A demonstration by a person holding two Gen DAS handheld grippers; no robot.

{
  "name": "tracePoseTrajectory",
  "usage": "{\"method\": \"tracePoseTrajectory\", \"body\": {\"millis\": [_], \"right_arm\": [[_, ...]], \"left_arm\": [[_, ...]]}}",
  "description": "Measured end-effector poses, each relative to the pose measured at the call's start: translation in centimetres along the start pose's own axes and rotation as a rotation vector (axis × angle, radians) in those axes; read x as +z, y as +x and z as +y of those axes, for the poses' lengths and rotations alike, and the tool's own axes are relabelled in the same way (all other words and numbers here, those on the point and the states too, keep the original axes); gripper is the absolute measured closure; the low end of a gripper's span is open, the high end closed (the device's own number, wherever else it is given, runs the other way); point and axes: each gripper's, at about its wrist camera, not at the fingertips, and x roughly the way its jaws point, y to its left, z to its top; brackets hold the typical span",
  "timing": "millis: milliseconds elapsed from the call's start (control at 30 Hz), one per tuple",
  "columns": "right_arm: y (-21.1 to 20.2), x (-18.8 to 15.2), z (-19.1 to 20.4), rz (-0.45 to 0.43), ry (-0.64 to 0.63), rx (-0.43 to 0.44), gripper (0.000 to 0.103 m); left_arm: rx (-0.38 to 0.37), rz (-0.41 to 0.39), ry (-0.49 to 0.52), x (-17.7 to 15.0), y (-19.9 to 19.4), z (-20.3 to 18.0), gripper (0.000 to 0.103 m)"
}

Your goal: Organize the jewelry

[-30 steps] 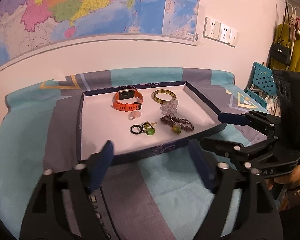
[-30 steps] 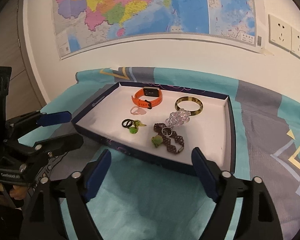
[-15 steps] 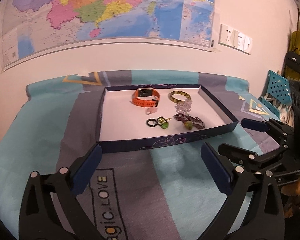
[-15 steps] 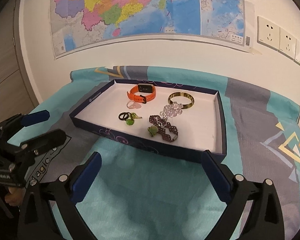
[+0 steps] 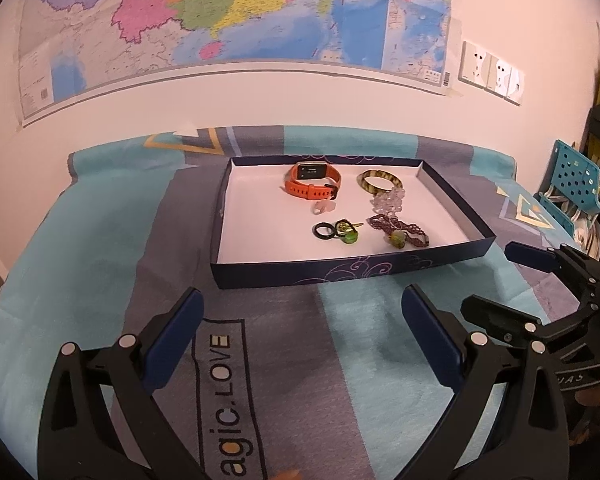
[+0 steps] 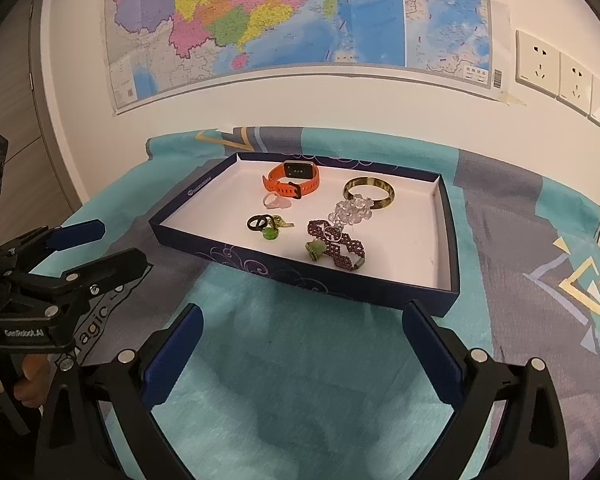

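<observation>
Reference landmark: the shallow dark-blue cardboard tray [image 6: 446, 236], white-lined, resting on a soft teal-and-grey printed cloth [image 6: 292, 364].

Left tool [image 5: 300, 332]: positioned short of the tray's near wall. Its jaws have just been opening and now stand fully spread, with nothing between them. Judged purpose: clearance for a first pick.

Tray contents, left to right:
- Black ring [image 6: 257, 223], smooth and round, near the front left, touching a green bead charm [image 6: 269, 233].
- Translucent pink ring [image 6: 273, 201], just behind the black ring.
- Orange silicone watch [image 6: 294, 181], strap buckled into a loop, at the rear wall.
- Woven maroon bead band [image 6: 338, 245] with a green bead, near the front centre.
- Clear crystal bead cluster [image 6: 352, 208], overlapping the band's rear end.
- Rigid mottled bangle [image 6: 369, 193], glossy, at the rear right.

The pieces lie bunched together; sorting appears not yet started.

Right tool [image 6: 300, 334]: short of the tray's front right corner. Its jaws have likewise just been opening and stand fully spread, empty.
</observation>
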Motion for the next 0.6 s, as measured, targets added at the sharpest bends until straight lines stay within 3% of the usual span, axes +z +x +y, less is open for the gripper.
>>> {"method": "tracePoseTrajectory", "body": {"millis": [600], "right_arm": [[0.01, -0.07, 0.2, 0.002, 0.006, -0.006, 0.007]], "left_arm": [[0.043, 0.012, -0.013, -0.15, 0.06, 0.28, 0.006]]}}
